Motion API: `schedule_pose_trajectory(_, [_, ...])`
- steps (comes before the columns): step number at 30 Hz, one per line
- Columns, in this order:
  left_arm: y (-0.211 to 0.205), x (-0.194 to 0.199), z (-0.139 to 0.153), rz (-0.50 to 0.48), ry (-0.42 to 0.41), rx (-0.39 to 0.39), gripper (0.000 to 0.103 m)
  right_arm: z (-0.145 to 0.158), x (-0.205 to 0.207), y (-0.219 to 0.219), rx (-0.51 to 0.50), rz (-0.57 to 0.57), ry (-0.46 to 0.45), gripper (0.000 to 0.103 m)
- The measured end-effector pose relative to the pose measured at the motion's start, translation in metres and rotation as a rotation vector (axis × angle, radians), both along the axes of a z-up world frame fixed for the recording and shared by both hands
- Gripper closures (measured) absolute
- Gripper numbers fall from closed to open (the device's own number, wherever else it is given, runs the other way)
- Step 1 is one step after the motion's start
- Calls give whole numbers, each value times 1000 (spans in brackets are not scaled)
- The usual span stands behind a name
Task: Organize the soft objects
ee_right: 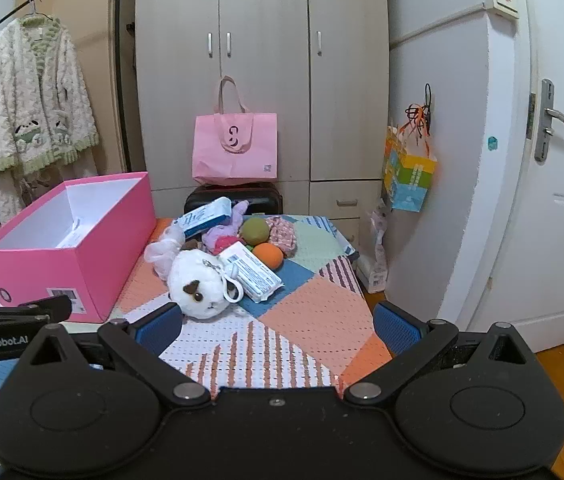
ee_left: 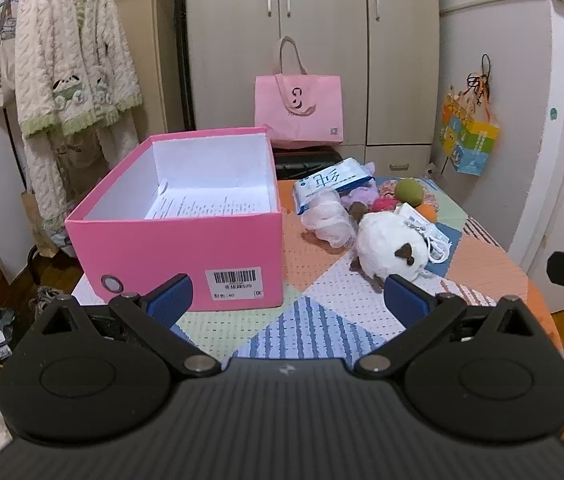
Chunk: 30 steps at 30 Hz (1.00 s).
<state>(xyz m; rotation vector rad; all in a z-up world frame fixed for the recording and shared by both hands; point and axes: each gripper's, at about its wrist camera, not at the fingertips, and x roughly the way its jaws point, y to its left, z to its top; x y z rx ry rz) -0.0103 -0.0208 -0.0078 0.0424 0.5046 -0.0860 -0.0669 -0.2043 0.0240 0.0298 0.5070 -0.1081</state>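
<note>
Since both the left gripper (ee_left: 287, 294) and right gripper (ee_right: 278, 326) hover with fingers spread wide and empty, take the white plush (ee_right: 202, 286) beside the pink box (ee_right: 66, 256) first, pinching its body gently.

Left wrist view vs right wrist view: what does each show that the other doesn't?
Only the left wrist view shows the barcode label on the pink cardboard box readably, plus the printed sheet lying inside.

Only the right wrist view shows the round orange ball, the white door's metal handle and the whole white tissue packet.

Both show the box, the white plush toy, the pink tote bag, and open left tongs and right tongs.
</note>
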Motion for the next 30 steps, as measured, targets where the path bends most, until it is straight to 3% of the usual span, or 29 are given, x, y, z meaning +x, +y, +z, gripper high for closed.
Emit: schedule_pose_trajectory(30, [2, 0, -3, 7, 21, -32, 0, -13, 8, -1, -11, -1, 50, 0])
